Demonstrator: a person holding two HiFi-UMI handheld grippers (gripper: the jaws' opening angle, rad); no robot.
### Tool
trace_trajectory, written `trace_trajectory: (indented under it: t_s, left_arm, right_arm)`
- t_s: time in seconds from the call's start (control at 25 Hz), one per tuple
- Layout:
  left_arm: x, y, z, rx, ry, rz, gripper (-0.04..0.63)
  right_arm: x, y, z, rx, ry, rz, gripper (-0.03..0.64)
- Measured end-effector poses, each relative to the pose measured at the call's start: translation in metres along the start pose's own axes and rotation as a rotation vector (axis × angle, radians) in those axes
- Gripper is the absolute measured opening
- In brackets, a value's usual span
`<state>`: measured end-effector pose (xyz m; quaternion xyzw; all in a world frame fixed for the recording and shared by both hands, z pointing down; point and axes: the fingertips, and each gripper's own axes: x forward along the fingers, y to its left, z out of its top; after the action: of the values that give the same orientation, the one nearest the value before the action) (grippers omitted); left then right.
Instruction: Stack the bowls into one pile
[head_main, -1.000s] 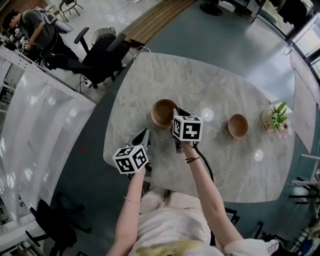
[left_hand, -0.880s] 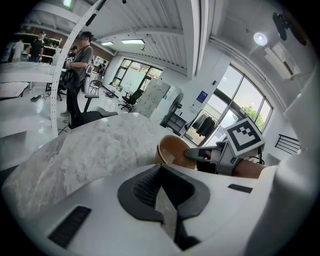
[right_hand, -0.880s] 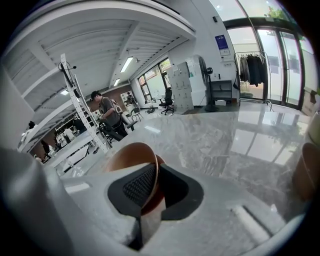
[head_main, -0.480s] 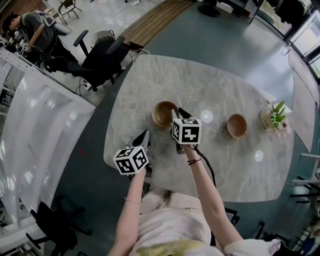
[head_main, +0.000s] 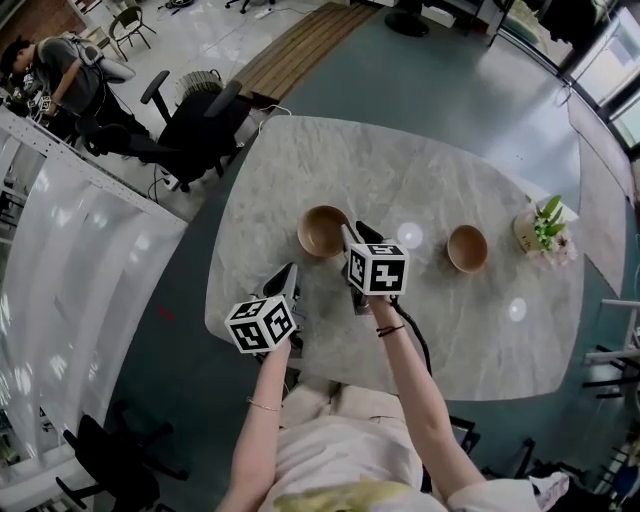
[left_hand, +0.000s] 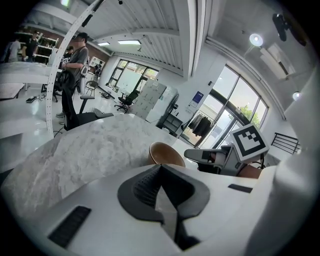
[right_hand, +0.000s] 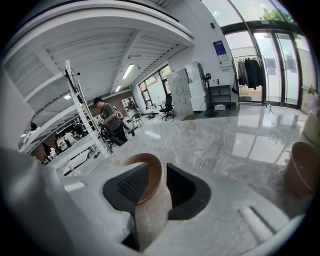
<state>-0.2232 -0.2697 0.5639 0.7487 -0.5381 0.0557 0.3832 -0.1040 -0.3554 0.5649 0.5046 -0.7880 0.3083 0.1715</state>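
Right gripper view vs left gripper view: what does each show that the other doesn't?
Only the right gripper view: the rim of the left bowl between the jaws of the right gripper, which have just been opening; the right bowl.
Only the left gripper view: the left gripper, jaws together with nothing between them; the right gripper from outside, with its marker cube.
Both: the left bowl and the table.
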Motion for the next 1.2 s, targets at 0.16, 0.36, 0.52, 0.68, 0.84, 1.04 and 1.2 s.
trace_trajectory:
  t_s: [0.16, 0.36, 0.52, 0.68, 0.84, 1.04, 1.2]
  left_arm:
    - [0.003, -0.012, -0.001, 0.024, 0.004, -0.027, 0.0]
    - [0.009, -0.036, -0.011, 0.06, 0.033, -0.072, 0.0]
    - [0.015, -0.059, -0.022, 0.087, 0.055, -0.107, 0.0]
    - [0.02, -0.087, -0.032, 0.106, 0.073, -0.138, 0.0]
    - [0.029, -0.116, -0.042, 0.122, 0.085, -0.168, 0.0]
    - [0.041, -0.149, -0.055, 0.136, 0.095, -0.196, 0.0]
    - [0.054, -0.176, -0.065, 0.153, 0.107, -0.223, 0.0]
  right_arm:
    - [-0.013, -0.011, -0.006, 0.006, -0.004, -0.006, 0.089]
    - [-0.037, -0.031, -0.016, 0.006, -0.018, -0.049, 0.006]
    - [-0.057, -0.048, -0.022, 0.042, -0.035, -0.067, 0.006]
    - [-0.082, -0.072, -0.026, 0.071, -0.051, -0.093, 0.006]
    - [-0.104, -0.102, -0.03, 0.102, -0.064, -0.129, 0.006]
    - [-0.132, -0.137, -0.037, 0.129, -0.08, -0.168, 0.006]
    - [-0.154, -0.17, -0.042, 0.171, -0.1, -0.207, 0.006]
